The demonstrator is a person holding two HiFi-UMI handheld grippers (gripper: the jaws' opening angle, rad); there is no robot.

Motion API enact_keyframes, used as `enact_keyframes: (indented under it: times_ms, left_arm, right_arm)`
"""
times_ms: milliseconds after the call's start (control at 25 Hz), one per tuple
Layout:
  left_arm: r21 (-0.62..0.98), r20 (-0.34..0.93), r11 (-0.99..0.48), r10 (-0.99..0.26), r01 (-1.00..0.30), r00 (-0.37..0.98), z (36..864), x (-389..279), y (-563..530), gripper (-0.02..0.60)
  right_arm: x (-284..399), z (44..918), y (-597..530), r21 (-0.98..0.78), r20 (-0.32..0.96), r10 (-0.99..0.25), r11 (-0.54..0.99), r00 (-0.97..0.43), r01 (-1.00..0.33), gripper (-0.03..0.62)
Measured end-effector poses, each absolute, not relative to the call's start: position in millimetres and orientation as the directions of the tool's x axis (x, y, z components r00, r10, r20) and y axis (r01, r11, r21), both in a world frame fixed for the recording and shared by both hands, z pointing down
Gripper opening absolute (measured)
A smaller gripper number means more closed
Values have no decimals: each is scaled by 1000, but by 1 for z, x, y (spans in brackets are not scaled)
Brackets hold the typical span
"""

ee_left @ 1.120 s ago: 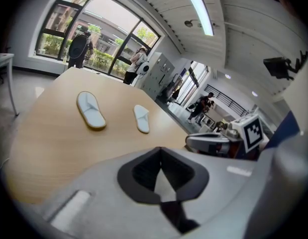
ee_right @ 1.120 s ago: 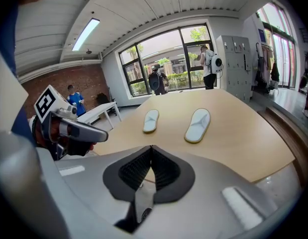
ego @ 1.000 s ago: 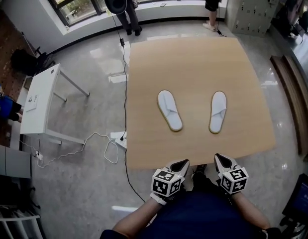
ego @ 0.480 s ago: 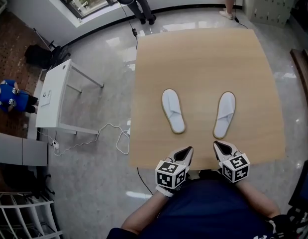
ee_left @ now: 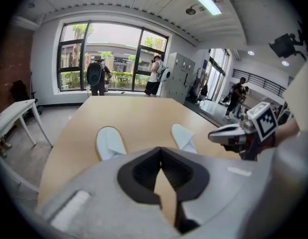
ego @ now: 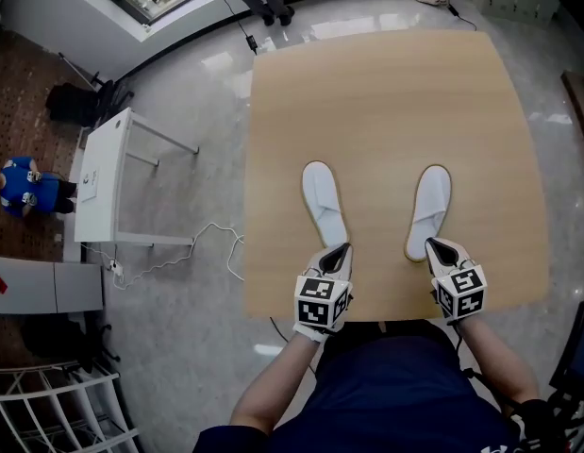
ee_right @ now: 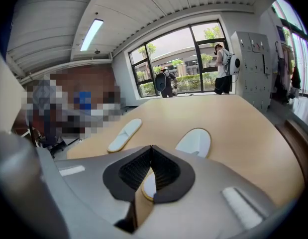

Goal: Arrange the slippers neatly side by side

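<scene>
1. Little of the task looks done. Two white slippers lie on the bench [ego: 386, 92] in the middle of the head view, well apart with bare wood between them. They splay, the upper ends leaning away from each other, so bringing them together and squaring them up is all left to do.
2. The left slipper [ego: 324, 202] lies left of centre, slanting from upper left to lower right. The left gripper [ego: 339, 251] sits just below its lower end, near it or perhaps touching. In the left gripper view the jaws are pressed together at the tips with nothing pinched, only bench showing under them, and the slipper lies beyond them to the left.
3. The right slipper [ego: 431, 208] lies right of centre, leaning slightly to the upper right. The right gripper [ego: 433, 245] is at its lower end. Its jaws too are tip to tip and hold nothing, and the slipper's white end shows through the gap beneath them.
</scene>
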State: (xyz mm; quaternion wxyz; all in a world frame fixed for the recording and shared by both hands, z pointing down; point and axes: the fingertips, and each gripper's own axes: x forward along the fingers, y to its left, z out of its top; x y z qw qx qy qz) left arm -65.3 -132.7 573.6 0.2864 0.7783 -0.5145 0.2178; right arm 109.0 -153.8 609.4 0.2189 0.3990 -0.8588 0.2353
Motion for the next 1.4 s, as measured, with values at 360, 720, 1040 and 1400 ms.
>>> enact_keyframes:
  times_ms: [360,720,1040,1400]
  left_arm:
    - [167,681,-293,-657,-942,325,611,-119,-212,5]
    - [100,750,-353,-588,-930,304,666,-137,-263,5]
    - [38,827,-359,-513,-933,231,708,-146,-268,5]
    - [96,759,-322,-589,-942,279,708,-147,-260,5]
  right_arm:
    - [136,639,-210,-175,626,-623,475,-469,-863,11]
    - [132,682,-257,-104,712,-598,429,-368,-897,11]
    - [137,718,-256,-100,778,-532,419,-334,-903,11]
    - [128,714,-256,14,717,-592,540,-368,-842,11]
